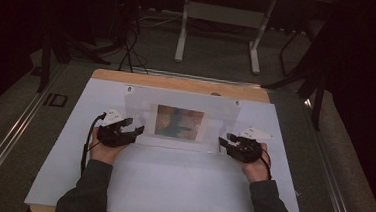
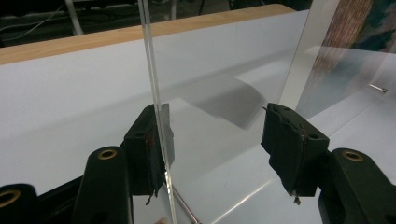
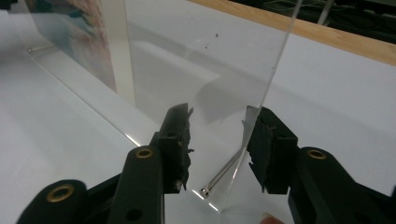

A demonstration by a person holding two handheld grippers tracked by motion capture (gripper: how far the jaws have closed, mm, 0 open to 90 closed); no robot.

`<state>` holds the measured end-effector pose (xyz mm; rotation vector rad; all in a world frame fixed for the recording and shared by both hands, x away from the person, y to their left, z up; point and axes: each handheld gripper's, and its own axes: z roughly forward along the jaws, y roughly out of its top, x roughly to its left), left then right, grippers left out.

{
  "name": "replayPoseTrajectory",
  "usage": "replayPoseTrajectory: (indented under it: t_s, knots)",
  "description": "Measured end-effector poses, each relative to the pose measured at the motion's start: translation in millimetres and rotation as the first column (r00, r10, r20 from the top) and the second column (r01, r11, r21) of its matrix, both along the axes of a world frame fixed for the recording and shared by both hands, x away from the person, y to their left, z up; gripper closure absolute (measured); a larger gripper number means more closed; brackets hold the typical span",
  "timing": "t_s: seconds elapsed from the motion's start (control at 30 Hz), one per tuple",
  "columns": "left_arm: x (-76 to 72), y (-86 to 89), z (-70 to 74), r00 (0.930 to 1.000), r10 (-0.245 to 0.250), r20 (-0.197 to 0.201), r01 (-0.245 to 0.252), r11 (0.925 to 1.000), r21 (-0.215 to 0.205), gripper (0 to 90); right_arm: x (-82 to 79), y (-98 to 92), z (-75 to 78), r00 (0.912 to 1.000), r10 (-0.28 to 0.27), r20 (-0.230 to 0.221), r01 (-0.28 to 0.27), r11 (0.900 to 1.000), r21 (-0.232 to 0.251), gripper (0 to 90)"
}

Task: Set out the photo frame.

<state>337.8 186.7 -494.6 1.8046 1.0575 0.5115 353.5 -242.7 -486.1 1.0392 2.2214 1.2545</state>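
A white sheet (image 1: pixel 170 185) covers the wooden table. The clear acrylic picture frame (image 1: pixel 180 120) lies with its long axis three to nine o'clock between my tongs. Left gripper (image 1: pixel 129 128) and right gripper (image 1: pixel 227 140) stand open astride its end edges, equally near.

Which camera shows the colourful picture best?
The high view: the whole picture faces the camera inside the clear frame. The left gripper view catches a strip of it at the top right, the right gripper view a slanted part.
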Motion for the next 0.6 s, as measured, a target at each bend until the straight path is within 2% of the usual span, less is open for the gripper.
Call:
replayPoseTrajectory:
  t_s: [0.1, 0.6]
  knots:
    - [-0.7, 1.7, -0.6, 1.0, 0.002, 0.0, -0.002, 0.9999, -0.014, 41.9, 0.4, -0.9, 0.0, 0.9999, 0.011, -0.005, -0.011, 1.0, 0.003, 56.8]
    - [-7.9, 14.2, 3.9, 1.0, -0.001, -0.009, 0.0, 0.9996, -0.029, 41.6, 1.1, -14.0, 4.4, 0.9988, 0.037, -0.032, -0.037, 0.999, 0.013, 52.5]
